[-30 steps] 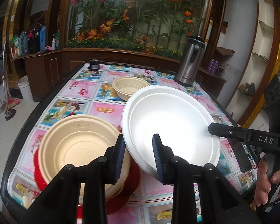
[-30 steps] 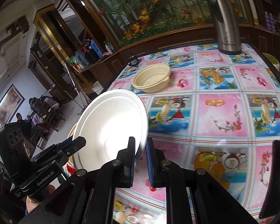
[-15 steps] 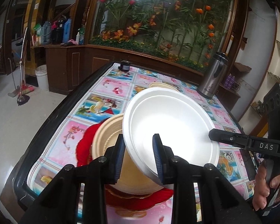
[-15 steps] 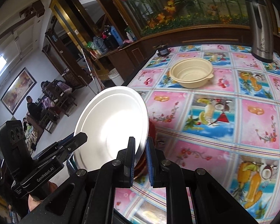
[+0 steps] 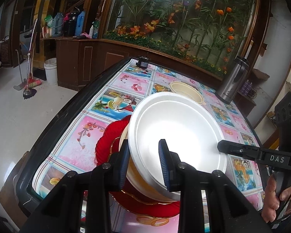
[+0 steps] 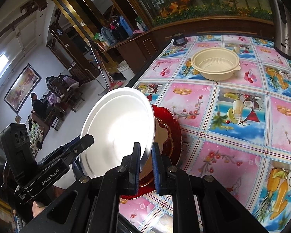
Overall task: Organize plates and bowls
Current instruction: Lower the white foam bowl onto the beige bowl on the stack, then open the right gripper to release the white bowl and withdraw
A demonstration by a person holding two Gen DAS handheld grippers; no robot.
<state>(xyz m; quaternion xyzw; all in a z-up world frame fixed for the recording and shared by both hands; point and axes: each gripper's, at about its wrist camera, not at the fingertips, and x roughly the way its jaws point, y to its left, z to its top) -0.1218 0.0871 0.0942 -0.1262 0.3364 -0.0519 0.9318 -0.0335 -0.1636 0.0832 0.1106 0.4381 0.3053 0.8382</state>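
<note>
The left gripper (image 5: pixel 143 161) is nearest in its own view, its pads set on either side of the near rim of the white plate (image 5: pixel 176 134). The gap between them looks wider than the rim is thick, so I cannot tell whether it truly pinches or only brackets the edge. The right gripper (image 6: pixel 146 164) is narrow, closed on the opposite rim of the same plate (image 6: pixel 118 134), with the edge plainly between its pads. Between the two, the plate hangs tilted above a tan bowl (image 5: pixel 124 137) that sits on a red plate (image 5: pixel 110 134) at the near corner of the surface (image 6: pixel 232 151).

The white plate looks like foam: very light, a little flexible, and easy to dent or crack if squeezed hard. Its raised rim is the sensible place to hold, with a shallow bite and gentle pressure; two grips on opposite edges keep it from swinging. The bowl looks like thin moulded plastic, light and fairly stiff, and its lip would serve as a hold. The red plate seems glassy, heavier and breakable, better left where it rests.

Further out, a second bowl (image 6: pixel 215 64) of the same tan kind stands alone, well apart from the stack. Beyond it a steel flask (image 5: pixel 233 79) stands near the far edge, and a small dark jar (image 5: pixel 142 64) sits at the far corner.
</note>
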